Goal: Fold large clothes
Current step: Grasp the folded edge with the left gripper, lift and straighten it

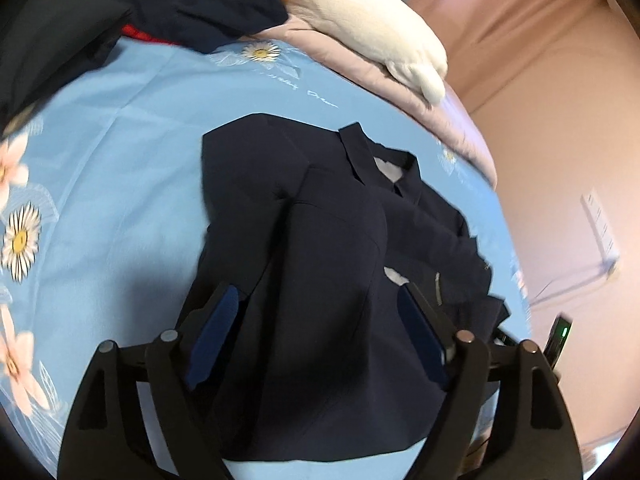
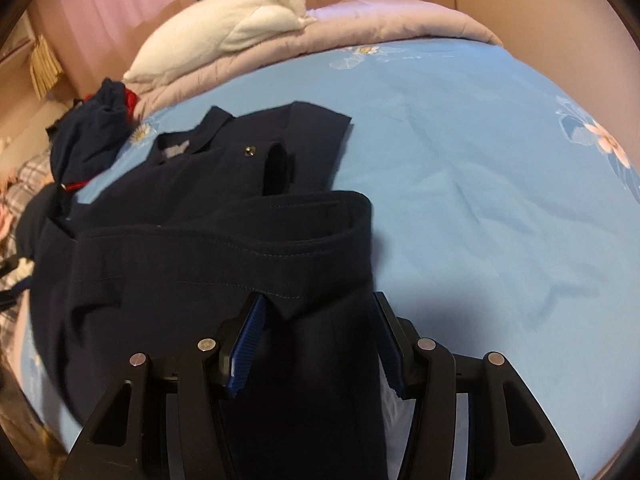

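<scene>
Navy fabric is filling the left wrist view: a dark navy collared garment (image 1: 320, 216) is lying partly folded on the light blue flower-printed bedsheet (image 1: 132, 128), and the left gripper (image 1: 318, 312) is hovering over it, jaws spread wide and clasping nothing. A white plush pillow (image 1: 372, 28) is resting on the pink quilt (image 1: 404, 92) beyond. In the right wrist view, the right gripper (image 2: 318, 312) is standing half open, a folded band of the garment lying between its blue pads (image 2: 248, 344); whether they are pressing it I cannot tell.
</scene>
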A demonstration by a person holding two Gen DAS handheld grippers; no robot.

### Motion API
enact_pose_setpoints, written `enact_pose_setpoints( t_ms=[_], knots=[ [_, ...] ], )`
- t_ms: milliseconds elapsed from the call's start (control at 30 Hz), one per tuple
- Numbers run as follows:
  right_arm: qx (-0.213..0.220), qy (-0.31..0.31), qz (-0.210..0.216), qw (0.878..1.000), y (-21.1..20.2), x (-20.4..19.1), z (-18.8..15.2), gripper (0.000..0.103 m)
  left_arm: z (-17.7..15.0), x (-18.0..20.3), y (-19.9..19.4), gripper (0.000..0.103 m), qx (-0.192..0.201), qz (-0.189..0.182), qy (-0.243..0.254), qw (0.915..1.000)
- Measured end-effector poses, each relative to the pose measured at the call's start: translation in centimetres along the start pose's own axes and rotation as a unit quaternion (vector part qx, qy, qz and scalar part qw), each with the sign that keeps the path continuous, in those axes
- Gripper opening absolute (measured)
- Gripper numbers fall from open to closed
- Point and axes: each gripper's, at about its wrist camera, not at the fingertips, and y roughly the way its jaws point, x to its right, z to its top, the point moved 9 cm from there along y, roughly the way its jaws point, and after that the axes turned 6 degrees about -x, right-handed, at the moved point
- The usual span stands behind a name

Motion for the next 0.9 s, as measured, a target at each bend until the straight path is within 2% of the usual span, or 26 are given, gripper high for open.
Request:
enact_pose_setpoints(
  t_ms=[167, 267, 333, 400, 433, 500, 533, 600, 667, 700, 733, 767, 867, 900],
  knots=[
    [-0.003, 0.013, 0.012, 1.000, 1.5, 0.4, 1.2, 0.053, 0.6, 0.3, 2.9, 0.082, -0.017, 0.005, 0.024, 0.9996],
    [0.002, 0.050, 0.046, 0.998, 1.5, 0.9, 1.5, 0.051, 0.6, 0.0, 4.9, 0.082, -0.035, -0.002, 0.023, 0.9991],
    [0.012, 0.062, 0.056, 0.996, 1.2, 1.2, 1.5, 0.034, 0.9, -0.1, 5.6, 0.081, -0.027, 0.006, 0.030, 0.9992],
    [0.012, 0.068, 0.062, 0.996, 1.2, 1.4, 1.3, 0.028, 1.3, -0.1, 5.9, 0.078, -0.020, 0.003, 0.035, 0.9992],
    [0.012, 0.068, 0.066, 0.995, 1.3, 1.4, 1.2, 0.025, 1.3, -0.1, 6.1, 0.074, -0.022, -0.001, 0.032, 0.9993],
    [0.005, 0.060, 0.060, 0.996, 1.6, 1.3, 0.9, 0.025, 1.3, -0.4, 6.5, 0.051, -0.035, -0.005, 0.017, 0.9992],
    [0.005, 0.057, 0.057, 0.997, 1.5, 1.4, 0.9, 0.025, 1.3, -0.7, 6.6, 0.047, -0.039, -0.005, 0.011, 0.9992],
    [0.008, 0.052, 0.045, 0.998, 1.1, 1.6, 1.1, 0.027, 1.2, -0.6, 6.4, 0.032, -0.040, -0.011, 0.016, 0.9990],
    [0.014, 0.048, 0.035, 0.998, 0.8, 2.0, 1.5, 0.040, 0.9, -0.2, 6.3, 0.023, -0.042, -0.013, 0.026, 0.9987],
    [0.013, 0.051, 0.032, 0.998, 1.0, 2.2, 1.6, 0.049, 0.8, -0.1, 6.3, 0.018, -0.043, -0.013, 0.030, 0.9985],
    [0.007, 0.056, 0.031, 0.998, 1.6, 2.5, 1.8, 0.051, 0.8, 0.1, 6.3, 0.015, -0.042, -0.012, 0.034, 0.9985],
    [-0.006, 0.064, 0.042, 0.997, 2.2, 2.6, 1.6, 0.051, 0.8, 0.3, 6.3, 0.010, -0.038, -0.012, 0.036, 0.9985],
    [-0.009, 0.079, 0.068, 0.994, 3.0, 2.5, 1.7, 0.050, 0.7, 1.1, 5.5, 0.006, -0.017, 0.002, 0.046, 0.9988],
    [-0.008, 0.081, 0.079, 0.994, 2.9, 2.4, 1.7, 0.041, 0.6, 1.4, 5.1, 0.006, -0.009, 0.003, 0.048, 0.9988]
  ],
)
